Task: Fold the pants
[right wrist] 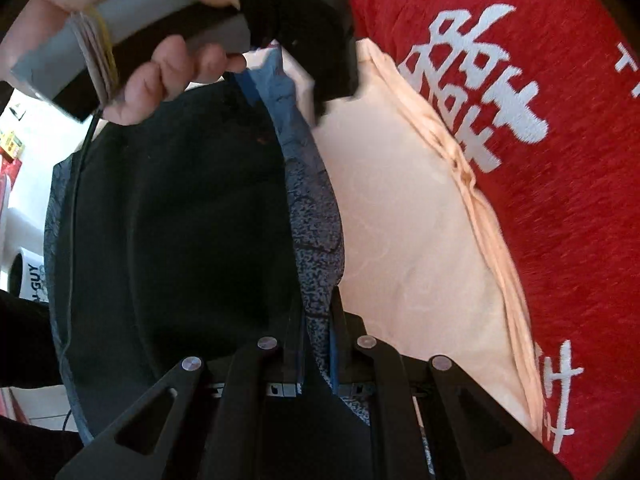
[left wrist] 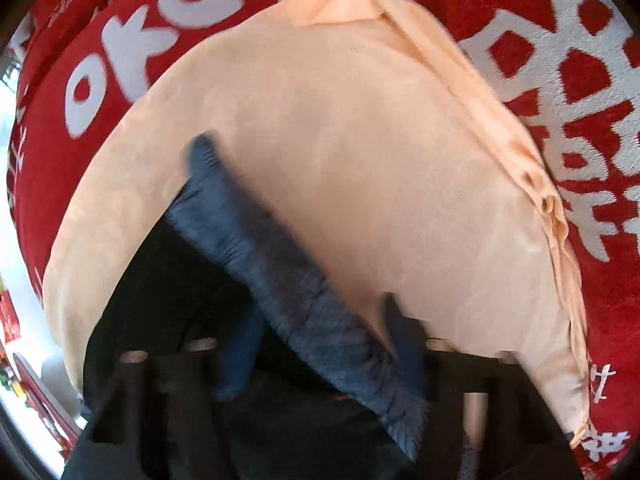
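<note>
Dark pants point(right wrist: 180, 220) with a mottled blue-grey waistband point(right wrist: 316, 216), held up by that band along their top edge and hanging partly over a peach cloth point(right wrist: 404, 248) spread on a red blanket point(right wrist: 560, 200) with white lettering.

Right gripper point(right wrist: 316, 308): fingers point(right wrist: 340, 312) narrow, pinched on the waistband, one on each side of the fabric, peach cloth just beside on the right, dark pants body on the left.

Left gripper point(left wrist: 320, 344): seen blurred in its own view, with the band point(left wrist: 280, 276) running diagonally across the gap between the fingers point(left wrist: 400, 328); fingers narrow and clamped on that band. Seen also from the right wrist view at the far end of the band point(right wrist: 304, 60), gripped by a hand point(right wrist: 168, 72) around a grey and black handle point(right wrist: 120, 44), a cable trailing down from it.

Peach cloth point(left wrist: 360, 152) folded over at its far corner and bunched in layers along its right edge, lying flat on the red blanket point(left wrist: 100, 60). White floor and small red and yellow items, too small to tell, at the left rim of both views.
</note>
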`<move>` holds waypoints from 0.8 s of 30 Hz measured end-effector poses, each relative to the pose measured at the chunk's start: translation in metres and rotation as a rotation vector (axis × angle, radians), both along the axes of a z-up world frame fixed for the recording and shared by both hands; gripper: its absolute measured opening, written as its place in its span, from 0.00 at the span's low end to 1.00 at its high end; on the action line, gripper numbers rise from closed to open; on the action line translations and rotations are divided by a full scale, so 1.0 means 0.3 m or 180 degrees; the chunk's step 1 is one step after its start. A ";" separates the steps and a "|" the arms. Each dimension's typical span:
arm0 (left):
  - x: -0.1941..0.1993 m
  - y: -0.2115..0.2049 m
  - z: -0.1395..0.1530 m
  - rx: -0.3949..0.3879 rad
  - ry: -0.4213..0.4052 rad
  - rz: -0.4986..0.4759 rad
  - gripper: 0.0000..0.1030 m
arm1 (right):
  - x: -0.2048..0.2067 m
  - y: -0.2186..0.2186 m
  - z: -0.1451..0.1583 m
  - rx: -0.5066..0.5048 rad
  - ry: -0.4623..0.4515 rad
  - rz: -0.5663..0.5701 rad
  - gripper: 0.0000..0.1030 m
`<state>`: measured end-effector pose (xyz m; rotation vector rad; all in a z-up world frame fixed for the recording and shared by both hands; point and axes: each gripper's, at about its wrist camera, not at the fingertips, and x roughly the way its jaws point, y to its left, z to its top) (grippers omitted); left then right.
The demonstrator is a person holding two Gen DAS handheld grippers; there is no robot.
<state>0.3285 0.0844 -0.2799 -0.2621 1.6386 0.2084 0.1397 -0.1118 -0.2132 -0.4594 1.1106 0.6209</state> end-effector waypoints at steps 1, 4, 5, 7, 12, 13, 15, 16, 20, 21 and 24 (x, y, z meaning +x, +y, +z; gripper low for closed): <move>-0.016 0.025 0.019 -0.0107 -0.0123 0.0085 0.38 | -0.004 0.009 0.006 -0.0028 -0.0029 0.0027 0.10; -0.068 0.077 0.026 -0.0305 -0.0208 0.0178 0.29 | -0.010 0.124 -0.015 -0.0142 -0.0112 0.0133 0.09; -0.080 0.091 0.023 -0.0346 -0.0229 0.0201 0.29 | -0.010 0.134 -0.025 -0.0183 -0.0136 0.0197 0.10; -0.087 0.109 0.014 -0.0387 -0.0261 0.0213 0.29 | -0.006 0.136 -0.051 -0.0196 -0.0097 0.0389 0.13; -0.103 0.121 0.015 -0.0413 -0.0294 0.0212 0.29 | 0.117 0.089 -0.145 -0.0243 0.0331 0.0424 0.57; -0.107 0.127 0.017 -0.0428 -0.0310 0.0207 0.29 | 0.138 0.081 -0.162 -0.0215 0.0426 0.0414 0.57; -0.113 0.140 0.024 -0.0441 -0.0336 0.0173 0.29 | 0.182 0.056 -0.189 0.0073 0.0826 0.0303 0.40; -0.121 0.151 0.029 -0.0442 -0.0340 0.0164 0.29 | 0.194 0.048 -0.194 0.0271 0.1053 0.0236 0.12; -0.156 0.155 0.088 -0.0607 -0.0382 0.0245 0.22 | 0.136 0.056 -0.094 0.0432 0.0999 0.0138 0.10; -0.182 0.164 0.121 -0.0686 -0.0442 0.0237 0.22 | 0.111 0.051 -0.042 0.0451 0.0852 0.0041 0.10; -0.288 0.218 0.233 -0.0937 -0.0685 0.0199 0.22 | 0.019 0.063 0.102 0.0492 0.0596 -0.0097 0.10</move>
